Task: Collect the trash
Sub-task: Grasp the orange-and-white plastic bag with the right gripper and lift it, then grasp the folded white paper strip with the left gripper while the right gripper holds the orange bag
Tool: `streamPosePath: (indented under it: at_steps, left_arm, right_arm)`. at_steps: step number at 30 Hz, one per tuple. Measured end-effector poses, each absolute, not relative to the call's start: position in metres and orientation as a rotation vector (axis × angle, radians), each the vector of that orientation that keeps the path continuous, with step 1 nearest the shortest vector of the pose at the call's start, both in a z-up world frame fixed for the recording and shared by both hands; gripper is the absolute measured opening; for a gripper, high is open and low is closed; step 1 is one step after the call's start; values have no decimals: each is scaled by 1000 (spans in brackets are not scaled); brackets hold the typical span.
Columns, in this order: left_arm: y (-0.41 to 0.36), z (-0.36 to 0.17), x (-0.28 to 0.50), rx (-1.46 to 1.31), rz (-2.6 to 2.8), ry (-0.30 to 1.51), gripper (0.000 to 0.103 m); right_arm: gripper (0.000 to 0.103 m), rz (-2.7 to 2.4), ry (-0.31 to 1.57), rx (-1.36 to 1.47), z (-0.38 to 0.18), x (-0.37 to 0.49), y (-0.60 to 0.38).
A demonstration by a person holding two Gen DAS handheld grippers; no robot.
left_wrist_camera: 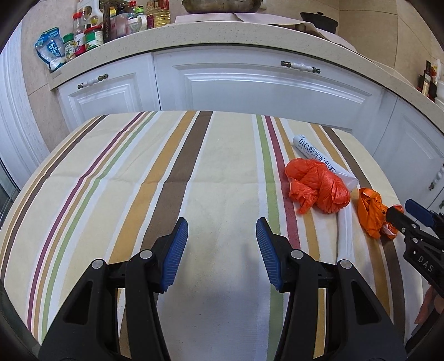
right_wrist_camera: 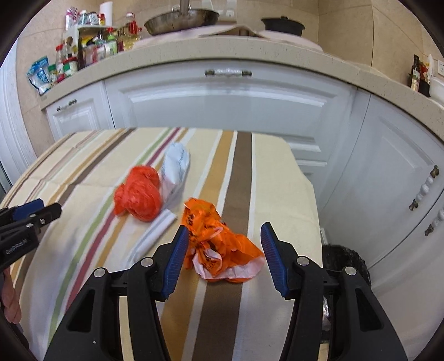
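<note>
Left wrist view. Your left hand-held gripper (left_wrist_camera: 222, 244) hangs over the striped surface (left_wrist_camera: 116, 177) with its blue pads (left_wrist_camera: 177, 250) wide apart and only cloth between them. To its right lie three pieces of trash: a crumpled red-orange bag (left_wrist_camera: 319, 188), a white tube-like packet with printed lettering (left_wrist_camera: 319, 158) touching that bag on its far side, and a darker orange bag (left_wrist_camera: 370, 213) nearer the right edge. Your right hand-held gripper (left_wrist_camera: 402, 213) enters from the right, one black finger in front of the orange bag; from this angle you cannot tell its state. Behind the surface stand white cabinet doors (left_wrist_camera: 249, 83) under a speckled counter (left_wrist_camera: 194, 36) that carries jars and bottles (left_wrist_camera: 91, 33) at the left and a dark pot (left_wrist_camera: 319, 19) at the right.

Right wrist view. Here your right hand-held gripper (right_wrist_camera: 223, 244) shows plainly: its fingers stand well apart, with the orange bag (right_wrist_camera: 219, 244) lying on the brown stripe between them. The left pad (right_wrist_camera: 177, 255) sits just beside the bag; whether it touches, you cannot tell. This view alone shows the bag's white inner layer and black print. A strip of white paper (right_wrist_camera: 158, 227) lies between the orange bag and the red-orange bag (right_wrist_camera: 138, 197), with the white packet (right_wrist_camera: 174, 169) behind them, blurred. Your left hand-held gripper (right_wrist_camera: 36, 213) shows at the left edge. Also seen only here: a dark bin with a black liner (right_wrist_camera: 347, 263) on the floor beyond the right edge of the surface, and a metal pan (right_wrist_camera: 183, 19) on the counter.
</note>
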State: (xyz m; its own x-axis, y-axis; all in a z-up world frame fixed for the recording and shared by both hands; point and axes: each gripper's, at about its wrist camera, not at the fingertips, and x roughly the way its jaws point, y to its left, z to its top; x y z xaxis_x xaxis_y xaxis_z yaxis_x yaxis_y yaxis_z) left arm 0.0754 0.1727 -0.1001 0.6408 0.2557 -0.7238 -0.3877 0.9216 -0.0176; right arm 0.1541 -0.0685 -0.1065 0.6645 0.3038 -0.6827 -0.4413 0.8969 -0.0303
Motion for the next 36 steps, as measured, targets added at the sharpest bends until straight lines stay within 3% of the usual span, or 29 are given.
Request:
streamPosePath:
  at_steps: [3, 7, 10, 22, 33, 36]
  left_arm:
    - [170, -102, 76, -180, 357, 799, 50]
    - [164, -105, 78, -178, 338, 808, 50]
    - [157, -106, 80, -175, 325, 812, 50]
    - [104, -103, 91, -141, 215, 797, 59]
    - [65, -120, 110, -76, 161, 835, 59]
    - [62, -122, 115, -86, 146, 847, 50]
  right_arm:
    - [53, 430, 766, -200, -112, 157, -69]
    - [32, 460, 775, -199, -115, 156, -69]
    - [25, 468, 762, -211, -114, 153, -68]
    - [23, 427, 701, -149, -102, 143, -102]
    - [23, 390, 678, -88, -97, 139, -136]
    - [23, 388, 678, -79, -98, 139, -139]
